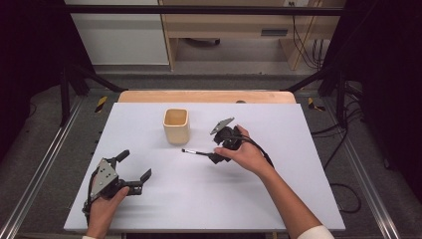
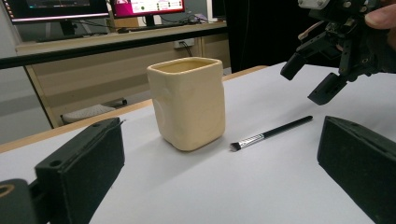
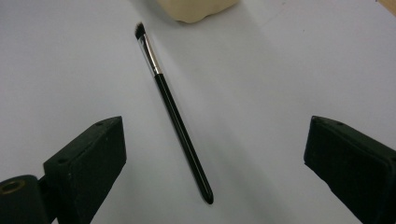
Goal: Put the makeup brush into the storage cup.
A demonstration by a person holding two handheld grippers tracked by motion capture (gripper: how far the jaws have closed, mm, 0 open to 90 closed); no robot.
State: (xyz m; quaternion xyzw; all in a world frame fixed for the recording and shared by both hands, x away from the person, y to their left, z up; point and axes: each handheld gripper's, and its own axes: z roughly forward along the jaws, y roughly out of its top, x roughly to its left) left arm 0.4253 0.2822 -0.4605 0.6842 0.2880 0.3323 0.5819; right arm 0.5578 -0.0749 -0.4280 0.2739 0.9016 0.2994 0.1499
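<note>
A cream square cup [image 1: 176, 125] stands upright on the white table [image 1: 278, 199] behind its middle. Just to its right front lies a thin black makeup brush [image 1: 194, 152], bristles toward the cup. My right gripper [image 1: 216, 147] hovers open over the handle end; in the right gripper view the brush [image 3: 173, 112] lies on the table between and ahead of the spread jaws of that gripper [image 3: 215, 154], untouched. My left gripper [image 1: 134, 165] rests open at the front left, empty. Its own view looks past that gripper [image 2: 219, 172] at the cup [image 2: 189, 102], the brush [image 2: 271, 133] and the right gripper [image 2: 310, 79].
A wooden desk [image 1: 234, 25] stands beyond the table's far edge, with monitors [image 2: 93, 7] on it. Metal rails [image 1: 45, 159] run along both sides, and cables [image 1: 343, 144] lie on the floor at the right. The cup's base [image 3: 196, 9] sits at the top of the right gripper view.
</note>
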